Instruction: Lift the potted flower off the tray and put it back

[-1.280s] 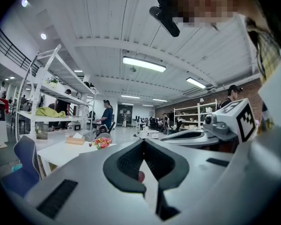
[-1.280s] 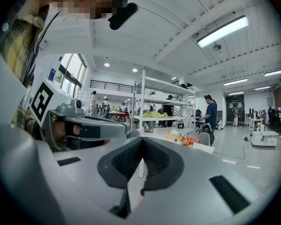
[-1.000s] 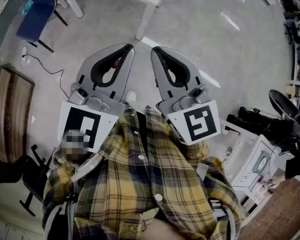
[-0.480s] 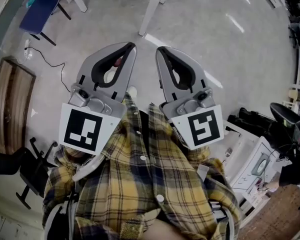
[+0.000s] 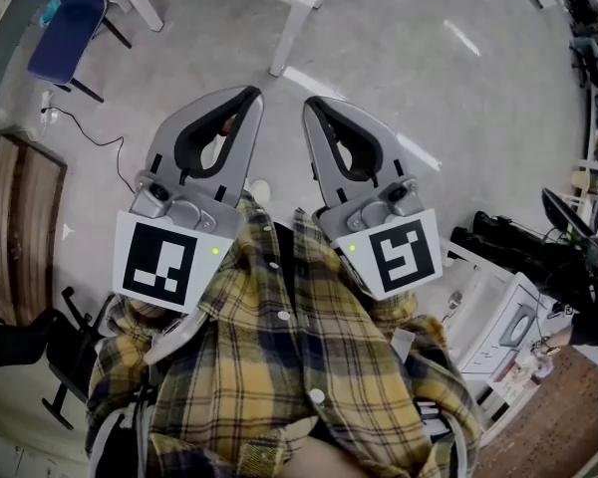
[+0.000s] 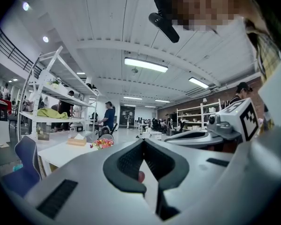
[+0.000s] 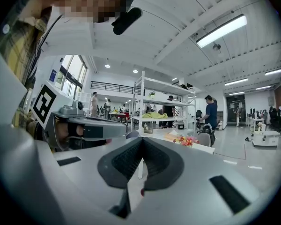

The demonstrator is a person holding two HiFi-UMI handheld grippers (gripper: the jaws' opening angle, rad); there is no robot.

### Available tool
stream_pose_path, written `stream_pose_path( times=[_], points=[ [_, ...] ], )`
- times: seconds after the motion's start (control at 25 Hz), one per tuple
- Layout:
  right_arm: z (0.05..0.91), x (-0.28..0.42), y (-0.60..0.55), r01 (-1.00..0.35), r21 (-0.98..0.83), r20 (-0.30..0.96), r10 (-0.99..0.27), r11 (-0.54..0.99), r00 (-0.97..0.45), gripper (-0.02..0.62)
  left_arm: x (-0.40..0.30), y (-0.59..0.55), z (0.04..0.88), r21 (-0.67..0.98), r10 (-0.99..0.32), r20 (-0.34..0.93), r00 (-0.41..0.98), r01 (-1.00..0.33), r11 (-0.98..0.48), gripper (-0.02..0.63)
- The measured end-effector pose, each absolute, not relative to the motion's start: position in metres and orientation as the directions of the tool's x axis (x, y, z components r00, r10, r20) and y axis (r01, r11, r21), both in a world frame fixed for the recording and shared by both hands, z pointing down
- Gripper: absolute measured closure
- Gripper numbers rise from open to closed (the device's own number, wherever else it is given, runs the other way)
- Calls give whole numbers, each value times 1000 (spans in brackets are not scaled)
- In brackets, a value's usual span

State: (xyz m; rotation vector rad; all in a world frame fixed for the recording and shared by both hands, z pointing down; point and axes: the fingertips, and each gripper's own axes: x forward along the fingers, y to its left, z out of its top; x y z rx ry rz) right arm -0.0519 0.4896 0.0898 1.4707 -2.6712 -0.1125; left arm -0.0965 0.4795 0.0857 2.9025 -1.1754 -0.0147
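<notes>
The potted flower point(image 6: 102, 143), a small bunch of pink and orange blooms, stands far off on a white table point(image 6: 61, 154). It also shows in the right gripper view as the flower point(image 7: 186, 140). I cannot make out a tray under it. My left gripper point(image 5: 251, 94) and right gripper point(image 5: 308, 103) are held side by side in front of a plaid-shirted chest and point level above the floor. Both are shut with nothing between the jaws, as seen at the left gripper point(image 6: 143, 142) and the right gripper point(image 7: 141, 139). Neither is near the flower.
A white table's leg point(image 5: 291, 30) stands ahead on the grey floor, with a blue chair point(image 5: 62, 30) at far left. A tissue box point(image 6: 77, 141) lies beside the flower. White shelving point(image 7: 152, 108) and several people stand behind the table. Boxes and a black chair point(image 5: 568, 229) crowd the right.
In the head view both grippers have shifted slightly left, still shut and side by side. A small green light now glows on each marker cube.
</notes>
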Motion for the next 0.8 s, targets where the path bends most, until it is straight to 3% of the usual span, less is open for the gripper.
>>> stream_pose_path(
  times=[0.8],
  points=[
    [71,-86,298,-882,155,56,-895,445,-442,597,-141,286,69,17,-644,-1,765,-644,-765,597]
  ],
)
